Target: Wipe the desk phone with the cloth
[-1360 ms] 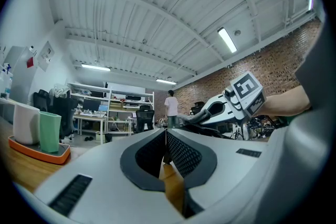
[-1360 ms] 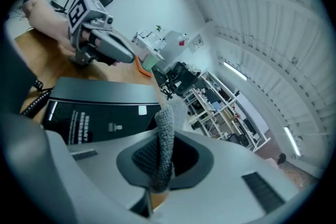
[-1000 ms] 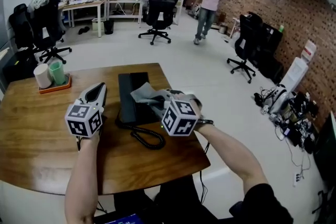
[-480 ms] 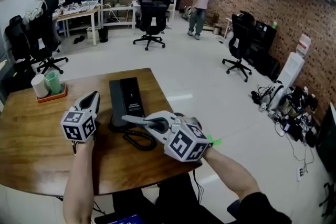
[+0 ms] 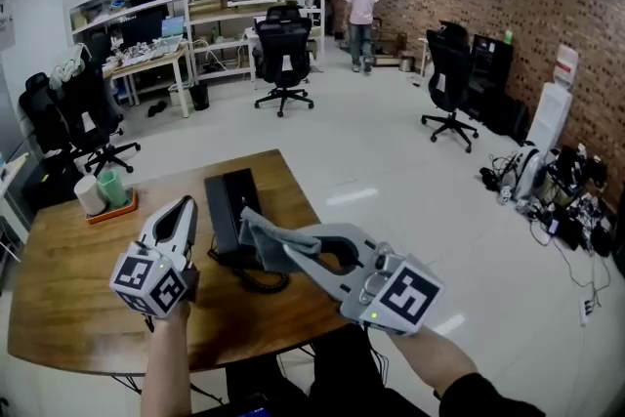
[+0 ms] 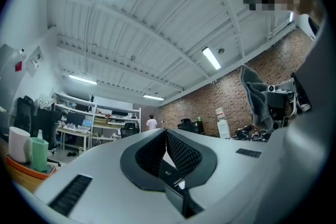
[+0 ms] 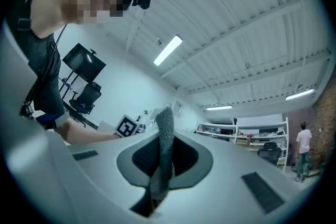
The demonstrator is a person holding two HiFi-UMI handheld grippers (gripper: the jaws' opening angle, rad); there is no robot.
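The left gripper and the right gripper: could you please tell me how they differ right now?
The left gripper is shut on nothing; the right gripper is shut on the grey cloth. The left gripper sits left of the desk phone; the right gripper holds the cloth at its near end. Both have their jaws closed.

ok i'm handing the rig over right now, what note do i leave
Left gripper: shut, empty, beside the desk phone on the table.
Right gripper: shut on the grey cloth, over the phone's near end; contact can't be told.
Done: cloth is in the jaws, at the phone.
Left: wipe the phone; how much is already wiped doesn't show.
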